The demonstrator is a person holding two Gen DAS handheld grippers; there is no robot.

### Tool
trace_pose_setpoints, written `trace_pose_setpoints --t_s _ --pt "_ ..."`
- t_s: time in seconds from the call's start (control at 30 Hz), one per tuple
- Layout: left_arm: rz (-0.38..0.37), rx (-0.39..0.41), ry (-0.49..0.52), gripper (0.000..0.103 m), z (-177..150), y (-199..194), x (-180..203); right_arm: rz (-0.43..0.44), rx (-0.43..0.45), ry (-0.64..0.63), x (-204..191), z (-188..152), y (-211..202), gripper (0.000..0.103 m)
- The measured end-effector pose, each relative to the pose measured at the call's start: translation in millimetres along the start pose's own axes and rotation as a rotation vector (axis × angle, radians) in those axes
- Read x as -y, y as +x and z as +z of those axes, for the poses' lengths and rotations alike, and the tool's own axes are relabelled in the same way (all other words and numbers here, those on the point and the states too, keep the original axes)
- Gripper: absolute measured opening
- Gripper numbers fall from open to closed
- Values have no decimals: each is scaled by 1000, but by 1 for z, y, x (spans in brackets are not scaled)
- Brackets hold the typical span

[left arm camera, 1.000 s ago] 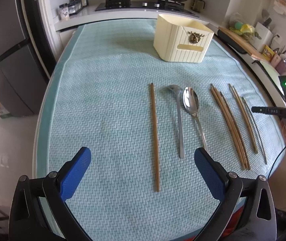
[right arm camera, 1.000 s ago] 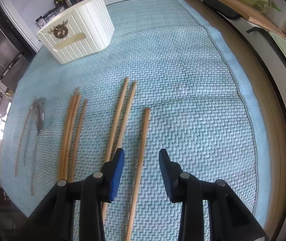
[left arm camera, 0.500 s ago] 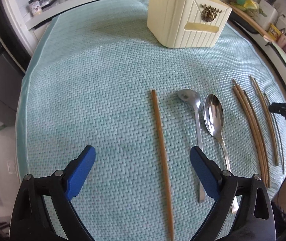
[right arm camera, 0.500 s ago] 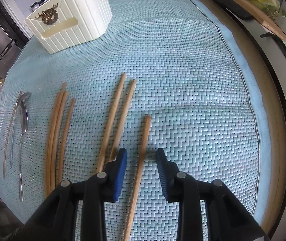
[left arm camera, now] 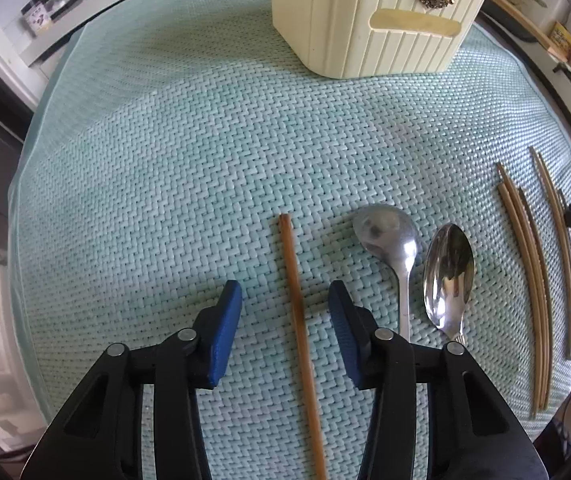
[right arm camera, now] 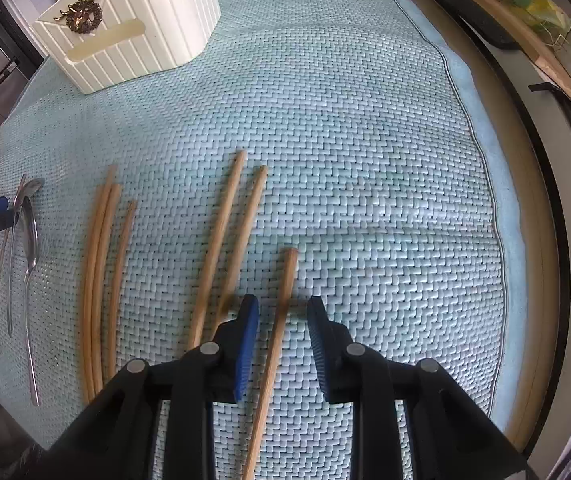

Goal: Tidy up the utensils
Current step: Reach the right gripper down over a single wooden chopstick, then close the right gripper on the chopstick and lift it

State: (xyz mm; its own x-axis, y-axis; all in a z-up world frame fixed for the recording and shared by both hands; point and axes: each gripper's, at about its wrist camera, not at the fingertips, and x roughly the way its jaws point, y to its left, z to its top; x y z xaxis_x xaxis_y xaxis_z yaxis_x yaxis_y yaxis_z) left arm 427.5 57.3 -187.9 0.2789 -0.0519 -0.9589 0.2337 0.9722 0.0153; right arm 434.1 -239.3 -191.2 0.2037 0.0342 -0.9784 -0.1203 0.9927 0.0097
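My left gripper [left arm camera: 285, 312] is open, low over the mat, its blue pads astride a single brown chopstick [left arm camera: 299, 320] without touching it. Two steel spoons [left arm camera: 437, 268] lie just right of it, then several wooden chopsticks [left arm camera: 533, 280]. My right gripper [right arm camera: 281, 320] is open and straddles the rightmost chopstick [right arm camera: 281, 312]; a pair of chopsticks [right arm camera: 225, 232] and three more [right arm camera: 103, 264] lie to its left, with the spoons [right arm camera: 29, 240] beyond. A cream ribbed utensil holder [left arm camera: 373, 16] stands at the back of the mat; it also shows in the right wrist view [right arm camera: 133, 20].
A woven light-blue mat [left arm camera: 165, 160] covers the table. The table's right edge [right arm camera: 541, 240] runs beside a counter holding a wooden board and packets. A stove counter with jars [left arm camera: 41, 20] lies behind on the left.
Both grippers have moved forward and down toward the mat. The left jaws have narrowed around the lone chopstick. The right jaws now straddle the rightmost chopstick more closely.
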Motion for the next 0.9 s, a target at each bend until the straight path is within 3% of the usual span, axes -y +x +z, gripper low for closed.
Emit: trace_pose_setpoints --t_s 0.07,0.17,0.3,0.43,0.73,0.9 --pt "-5 14 8 24 0 -2 3 -8 3 5 -1 6 1 9" --pt "-7 28 13 5 2 -3 8 7 7 8 -2 15 4 7" --pt "-13 39 -10 4 3 -9 7 31 34 25 4 25 2 6" --pt "-40 104 -50 4 -1 -36 -6 109 117 83 18 32 -20 7" --pt "-89 324 -94 3 -17 -153 -22 165 336 36 5 36 -116 6" --pt "-122 433 -117 3 -26 -199 -26 174 455 -9 0 9 -168 6"
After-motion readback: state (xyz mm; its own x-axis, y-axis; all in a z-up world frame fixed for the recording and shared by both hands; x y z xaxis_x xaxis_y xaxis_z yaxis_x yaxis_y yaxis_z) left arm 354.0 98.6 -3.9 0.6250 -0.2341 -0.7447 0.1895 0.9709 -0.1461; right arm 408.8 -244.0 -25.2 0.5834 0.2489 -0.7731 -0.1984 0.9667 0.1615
